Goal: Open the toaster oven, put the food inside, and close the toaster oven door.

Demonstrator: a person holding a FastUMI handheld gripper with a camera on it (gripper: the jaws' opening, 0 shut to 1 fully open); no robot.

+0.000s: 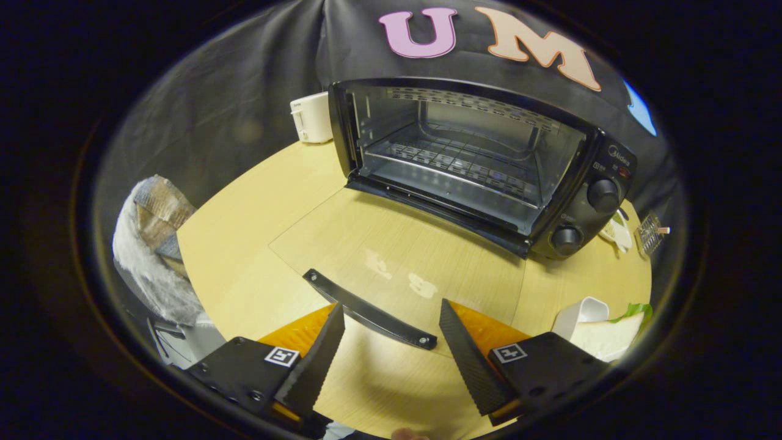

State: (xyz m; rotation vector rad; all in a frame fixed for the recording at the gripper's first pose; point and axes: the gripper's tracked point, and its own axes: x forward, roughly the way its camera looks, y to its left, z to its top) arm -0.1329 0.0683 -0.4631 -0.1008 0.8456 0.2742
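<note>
Spread gripper (391, 318) astride crosswise door handle (369, 310)

One black toaster oven (489, 165) with glass door open flat, two black knobs (603, 195); one white plastic toaster (311, 117); one sandwich (608, 335); one white dish (577, 315).

Gripper (391, 311): ribbed wedge jaws, square tags, possibly screws.

Toaster oven (489, 165): black, on wooden table, beyond fingers, well apart. Cavity open, wire rack (452, 162) inside, bare. Two knobs (583, 217) on right-hand control panel. Glass door (391, 250) folded down flat toward fingers, table seen through pane. Door handle (369, 308) black bar, lying between fingertips. Food (605, 333): sandwich, white bread with green leaf, on white dish beside right-hand finger, outside oven.
</note>
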